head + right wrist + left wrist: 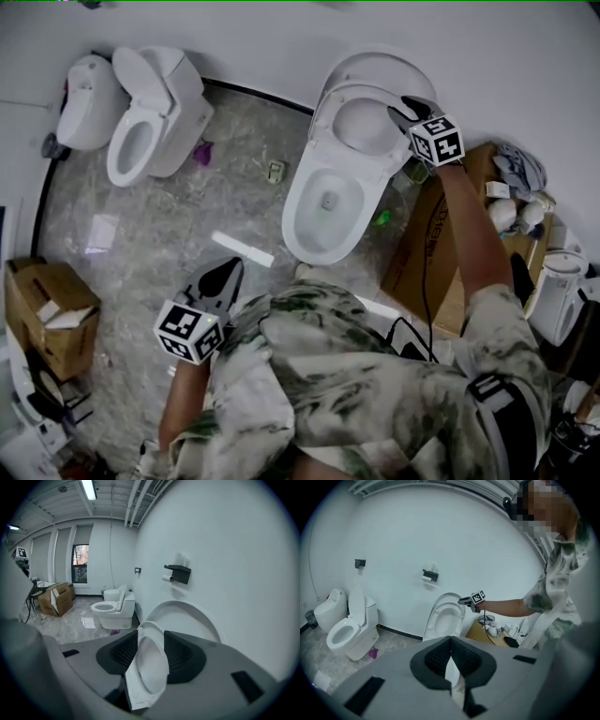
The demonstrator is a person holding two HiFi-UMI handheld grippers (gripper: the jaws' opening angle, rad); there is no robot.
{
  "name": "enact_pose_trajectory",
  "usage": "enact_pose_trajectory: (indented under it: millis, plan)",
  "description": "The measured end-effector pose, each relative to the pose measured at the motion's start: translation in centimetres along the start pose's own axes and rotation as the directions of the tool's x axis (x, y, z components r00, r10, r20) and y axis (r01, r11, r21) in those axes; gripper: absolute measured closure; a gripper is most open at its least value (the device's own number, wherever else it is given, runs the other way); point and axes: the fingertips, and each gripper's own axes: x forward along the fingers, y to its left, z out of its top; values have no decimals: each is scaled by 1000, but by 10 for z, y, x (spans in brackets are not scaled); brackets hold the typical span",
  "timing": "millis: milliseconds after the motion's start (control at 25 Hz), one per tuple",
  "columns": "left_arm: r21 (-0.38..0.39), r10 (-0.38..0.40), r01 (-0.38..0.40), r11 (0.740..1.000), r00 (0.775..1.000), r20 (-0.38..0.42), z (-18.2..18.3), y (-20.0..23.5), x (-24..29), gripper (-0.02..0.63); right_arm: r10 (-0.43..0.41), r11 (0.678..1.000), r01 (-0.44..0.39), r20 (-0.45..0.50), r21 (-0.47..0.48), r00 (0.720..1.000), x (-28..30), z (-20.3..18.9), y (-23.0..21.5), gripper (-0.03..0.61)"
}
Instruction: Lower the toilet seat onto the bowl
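Observation:
The white toilet (298, 214) stands against the wall, its seat (330, 101) raised and leaning on the upright lid (375, 67). My right gripper (401, 108) reaches to the seat's right rim. In the right gripper view the seat (140, 693) fills the gap between the jaws of that gripper (151, 641), both pads against it, with the lid (197, 616) behind. My left gripper (230, 272) hangs low over the floor in front of the bowl, jaws together and holding nothing. The left gripper view shows the seat (436, 620) and the right gripper (461, 601) from afar, beyond my left gripper (450, 641).
A second toilet (150, 122) and a smaller white fixture (89, 103) stand to the left. Cardboard boxes sit at the left (42, 309) and right beside the bowl (431, 253). A purple item (202, 152) lies on the floor. A paper holder (178, 573) is on the wall.

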Motion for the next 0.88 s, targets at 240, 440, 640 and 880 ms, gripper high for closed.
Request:
enact_pose_trajectory:
  millis: [240, 440, 640, 880]
  plan:
    - [1, 48, -48, 999, 999, -6, -2, 12, 0, 591, -2, 1000, 1, -38, -22, 999, 32, -4, -23, 391]
    - [-6, 70, -71, 997, 997, -10, -2, 18, 1, 592, 0, 999, -4, -85, -46, 996, 50, -13, -37, 397]
    - [-17, 76, -77, 997, 997, -18, -3, 21, 1, 591, 2, 998, -11, -128, -67, 992, 63, -18, -46, 407]
    - [-29, 78, -79, 996, 997, -25, -7, 26, 0, 591, 8, 994, -26, -178, -103, 984, 77, -25, -47, 418]
